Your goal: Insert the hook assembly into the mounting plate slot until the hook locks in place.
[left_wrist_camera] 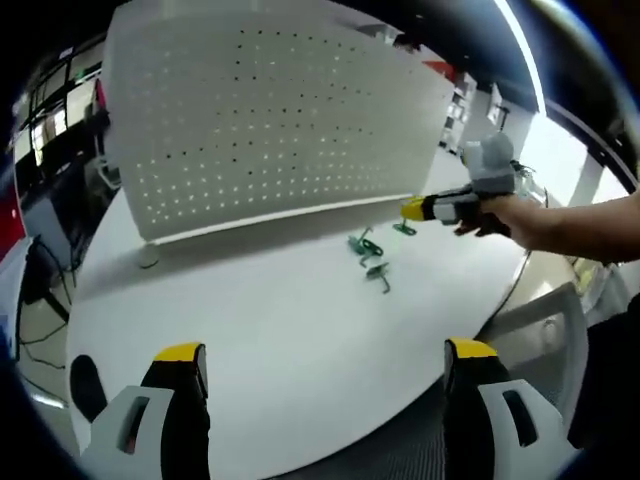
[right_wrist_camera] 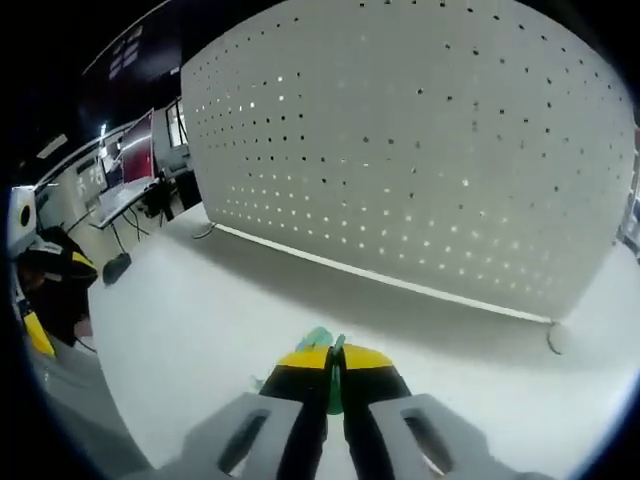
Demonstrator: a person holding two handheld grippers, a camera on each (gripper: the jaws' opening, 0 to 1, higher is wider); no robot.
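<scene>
A white perforated mounting plate (left_wrist_camera: 270,110) stands upright at the back of the white table (left_wrist_camera: 250,330); the right gripper view has it close ahead (right_wrist_camera: 420,150). Two green hooks (left_wrist_camera: 370,257) lie on the table before it. My right gripper (left_wrist_camera: 412,210), held by a hand, hovers just right of them, shut on a green hook (left_wrist_camera: 404,229). In the right gripper view the jaws (right_wrist_camera: 333,360) are pressed together with the green hook (right_wrist_camera: 318,338) poking out at the tips. My left gripper (left_wrist_camera: 325,355) hangs open over the table's near edge, holding nothing.
The plate rests on small round feet (left_wrist_camera: 147,257) (right_wrist_camera: 558,340). A person's arm (left_wrist_camera: 570,225) reaches in from the right. Desks and monitors (right_wrist_camera: 130,170) stand beyond the table's left end. The left gripper (right_wrist_camera: 40,290) shows at the left edge.
</scene>
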